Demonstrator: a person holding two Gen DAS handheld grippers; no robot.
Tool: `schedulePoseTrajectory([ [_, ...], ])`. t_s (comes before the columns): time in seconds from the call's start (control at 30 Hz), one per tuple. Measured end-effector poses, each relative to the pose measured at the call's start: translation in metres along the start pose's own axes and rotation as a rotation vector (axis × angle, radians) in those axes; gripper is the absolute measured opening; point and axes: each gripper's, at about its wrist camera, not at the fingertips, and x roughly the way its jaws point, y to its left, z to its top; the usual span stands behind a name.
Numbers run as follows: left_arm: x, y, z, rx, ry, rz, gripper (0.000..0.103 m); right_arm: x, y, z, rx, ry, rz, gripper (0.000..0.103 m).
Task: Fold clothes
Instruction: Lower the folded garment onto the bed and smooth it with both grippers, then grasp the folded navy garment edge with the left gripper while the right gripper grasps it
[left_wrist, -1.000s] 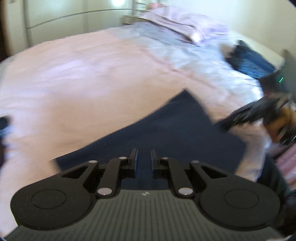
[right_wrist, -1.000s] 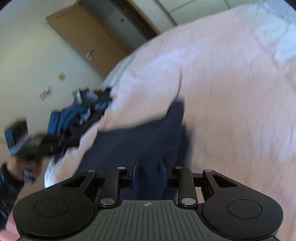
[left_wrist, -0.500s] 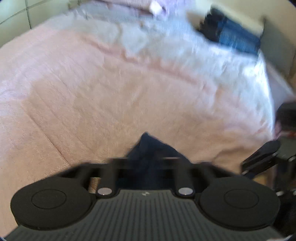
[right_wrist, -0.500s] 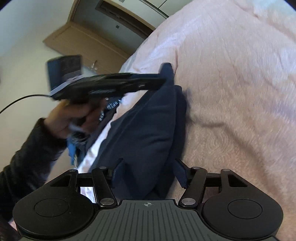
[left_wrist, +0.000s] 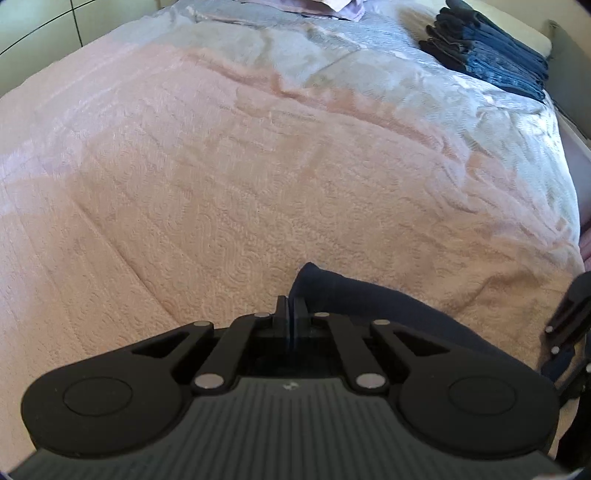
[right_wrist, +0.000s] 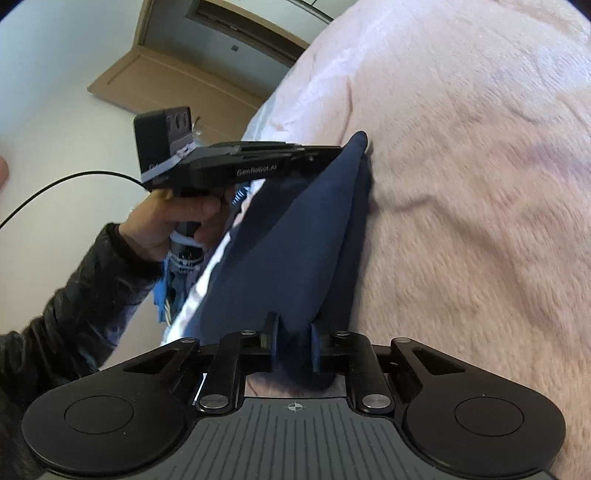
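Observation:
A navy blue garment (right_wrist: 295, 236) lies folded over along the near edge of a pink bedspread (right_wrist: 480, 184). My right gripper (right_wrist: 293, 341) is shut on one end of it. My left gripper (left_wrist: 291, 310) is shut on the garment's (left_wrist: 369, 299) other corner; it also shows in the right wrist view (right_wrist: 343, 147), pinching the far tip of the cloth. The garment hangs stretched between the two grippers, just above the bed.
A stack of folded blue and dark clothes (left_wrist: 491, 62) sits at the far right corner of the bed (left_wrist: 258, 147). A loose pile of blue clothes (right_wrist: 173, 291) lies beside the bed. A wooden door (right_wrist: 177, 85) stands behind.
Both grippers closed on the navy garment, which lay spread flat a second ago. It is now gathered into a narrow fold and lifted between them.

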Motion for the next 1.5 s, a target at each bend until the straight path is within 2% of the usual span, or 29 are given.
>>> schedulePoseTrajectory([
  [0.13,-0.026,-0.002,0.001,-0.021,-0.046,0.019,0.003,-0.006,0.015,0.0,-0.07,0.016,-0.038,0.017],
  [0.17,-0.038,-0.002,-0.001,-0.025,-0.065,0.032,0.002,-0.009,0.018,0.001,-0.083,0.009,-0.041,0.026],
  [0.2,-0.05,-0.001,-0.003,-0.029,-0.085,0.046,0.002,-0.009,0.017,0.005,-0.085,-0.011,-0.04,0.029],
  [0.3,-0.078,0.005,-0.012,-0.061,-0.109,0.064,0.003,-0.009,0.012,0.024,-0.076,-0.089,-0.032,0.051],
  [0.33,-0.086,0.007,-0.015,-0.075,-0.113,0.067,0.003,-0.009,0.01,0.03,-0.073,-0.115,-0.03,0.061],
  [0.37,-0.092,0.008,-0.019,-0.088,-0.116,0.068,0.004,-0.008,0.008,0.037,-0.07,-0.141,-0.027,0.063],
  [0.43,-0.1,0.007,-0.027,-0.093,-0.114,0.061,0.011,-0.002,0.002,0.052,-0.06,-0.173,-0.021,0.063],
  [0.47,-0.104,0.008,-0.036,-0.096,-0.112,0.074,0.015,0.007,-0.003,0.063,-0.052,-0.171,-0.016,0.063],
  [0.6,-0.123,0.013,-0.072,-0.11,-0.104,0.135,0.018,0.042,-0.021,0.101,-0.008,-0.147,-0.008,0.063],
  [0.63,-0.13,0.021,-0.085,-0.143,-0.102,0.164,0.022,0.048,-0.026,0.107,0.002,-0.14,-0.013,0.062],
  [0.67,-0.137,0.029,-0.099,-0.179,-0.099,0.195,0.027,0.054,-0.03,0.113,0.006,-0.131,-0.02,0.059],
  [0.7,-0.146,0.043,-0.116,-0.235,-0.099,0.227,0.029,0.059,-0.033,0.117,0.011,-0.12,-0.021,0.051],
  [0.73,-0.153,0.053,-0.129,-0.28,-0.096,0.254,0.035,0.063,-0.036,0.12,0.025,-0.109,-0.023,0.023],
  [0.77,-0.161,0.064,-0.144,-0.326,-0.093,0.291,0.043,0.064,-0.036,0.123,0.022,-0.104,-0.029,0.01],
  [0.83,-0.175,0.081,-0.169,-0.405,-0.108,0.346,0.056,0.063,-0.032,0.127,-0.005,-0.098,-0.041,0.007],
  [0.87,-0.18,0.09,-0.18,-0.453,-0.124,0.347,0.061,0.061,-0.03,0.127,-0.015,-0.099,-0.044,0.006],
  [0.97,-0.179,0.113,-0.198,-0.564,-0.167,0.31,0.063,0.054,-0.02,0.122,-0.049,-0.094,-0.065,0.006],
  [1.03,-0.17,0.126,-0.204,-0.611,-0.193,0.258,0.062,0.054,-0.019,0.118,-0.057,-0.08,-0.101,0.006],
  [1.1,-0.161,0.135,-0.209,-0.643,-0.21,0.213,0.056,0.054,-0.017,0.116,-0.056,-0.075,-0.115,0.006],
  [1.13,-0.157,0.137,-0.21,-0.65,-0.214,0.196,0.045,0.055,-0.016,0.115,-0.057,-0.073,-0.121,0.006],
  [1.17,-0.153,0.137,-0.211,-0.645,-0.206,0.195,0.022,0.055,-0.015,0.115,-0.058,-0.071,-0.127,0.006],
  [1.2,-0.149,0.136,-0.211,-0.64,-0.196,0.196,0.006,0.055,-0.014,0.115,-0.061,-0.068,-0.136,0.006],
  [1.23,-0.145,0.136,-0.211,-0.634,-0.187,0.196,0.001,0.053,-0.012,0.115,-0.066,-0.064,-0.149,0.006],
  [1.33,-0.161,0.125,-0.216,-0.6,-0.243,0.238,0.001,0.056,0.001,0.118,-0.103,-0.055,-0.179,0.006],
  [1.4,-0.181,0.122,-0.222,-0.613,-0.305,0.247,0.001,0.053,0.016,0.122,-0.141,-0.079,-0.136,0.006],
  [1.47,-0.186,0.124,-0.226,-0.625,-0.317,0.248,0.001,0.051,0.027,0.128,-0.172,-0.111,-0.084,0.005],
  [1.5,-0.182,0.126,-0.227,-0.626,-0.301,0.253,0.001,0.055,0.027,0.13,-0.188,-0.113,-0.092,0.005],
])
